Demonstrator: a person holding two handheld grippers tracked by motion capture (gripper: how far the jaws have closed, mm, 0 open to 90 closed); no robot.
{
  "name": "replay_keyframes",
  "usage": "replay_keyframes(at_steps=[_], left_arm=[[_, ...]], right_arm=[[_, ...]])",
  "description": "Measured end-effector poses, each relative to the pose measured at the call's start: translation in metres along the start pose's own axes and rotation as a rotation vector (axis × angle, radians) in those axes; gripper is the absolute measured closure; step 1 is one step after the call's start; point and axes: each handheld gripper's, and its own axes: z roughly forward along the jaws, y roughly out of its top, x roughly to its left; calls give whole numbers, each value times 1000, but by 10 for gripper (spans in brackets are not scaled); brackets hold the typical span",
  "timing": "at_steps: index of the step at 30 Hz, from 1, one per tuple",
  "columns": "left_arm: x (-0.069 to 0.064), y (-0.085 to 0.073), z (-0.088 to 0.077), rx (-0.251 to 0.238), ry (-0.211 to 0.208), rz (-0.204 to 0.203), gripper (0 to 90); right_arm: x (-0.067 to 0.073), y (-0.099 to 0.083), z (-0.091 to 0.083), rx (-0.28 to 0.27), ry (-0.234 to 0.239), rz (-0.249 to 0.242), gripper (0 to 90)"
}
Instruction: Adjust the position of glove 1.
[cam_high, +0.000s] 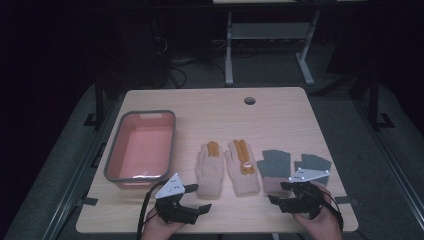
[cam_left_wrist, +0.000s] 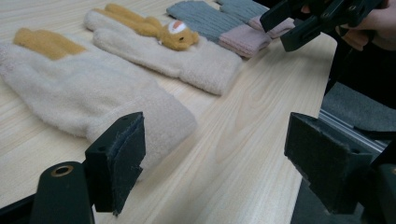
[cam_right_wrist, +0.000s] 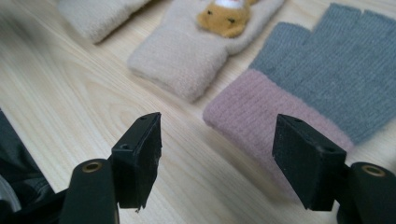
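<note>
Table (cam_high: 280, 115): light wood, carrying all items; both sets of fingers hover low over its near edge.

Tub (cam_high: 141, 145): pink with a grey rim, standing beyond the left gripper's (cam_high: 192, 199) fingers and off to their outer side, well apart from them.

Cream gloves: two fluffy ones lie flat, side by side, cuffs toward the person. The plain cream glove (cam_high: 210, 170) with an orange patch lies just ahead of the left gripper's fingers; in the left gripper view its cuff (cam_left_wrist: 154, 116) sits just beyond the left finger (cam_left_wrist: 122, 158), not between the fingers. The bear glove (cam_high: 241, 167), carrying a small orange bear, lies between the two grippers and farther out.

Grey gloves: two knit fingerless ones with pink cuffs. The nearer grey glove (cam_high: 274, 167) lies directly ahead of the right gripper's (cam_high: 281, 194) fingers; in the right gripper view its pink cuff (cam_right_wrist: 252, 116) lies just beyond the gap between the fingers, untouched. The second grey glove (cam_high: 314, 162) lies partly under the right gripper's plate.

Left gripper: fingers wide apart, nothing between them, bare table below.

Right gripper: fingers wide apart, holding nothing, apart from the cuff.
</note>
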Motion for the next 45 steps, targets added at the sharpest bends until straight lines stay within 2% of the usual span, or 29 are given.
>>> replay_keyframes(at_steps=[7, 10, 11, 14, 19, 22, 26, 33, 36, 40, 45], left_arm=[[-3, -1, 1, 3, 13, -2, 204], [-6, -2, -1, 0, 24, 10, 204], [-6, -2, -1, 0, 24, 10, 204], [-11, -2, -4, -4, 41, 33, 204], [-13, -3, -6, -5, 53, 33, 204], [-14, -3, -9, -16, 58, 34, 204], [-11, -4, -10, -18, 58, 21, 204], [-11, -3, -10, -21, 53, 16, 204], [-11, -3, -10, -19, 60, 29, 204], [-12, -2, -10, -24, 57, 28, 204], [-10, -3, -12, -26, 49, 20, 204]], right_arm=[[2, 2, 1, -5, 21, -23, 325], [3, 4, 3, 4, 21, -24, 325], [3, 5, 4, -1, 22, -42, 326], [8, 8, 4, -1, 23, -56, 326], [13, 12, 6, 0, 23, -72, 327], [17, 21, 9, -6, 28, -93, 328], [21, 35, 13, 12, 32, -125, 327], [23, 49, 19, 61, 55, -136, 326], [24, 58, 19, 79, 60, -149, 326], [25, 68, 18, 86, 66, -149, 326], [25, 83, 18, 92, 59, -177, 326]])
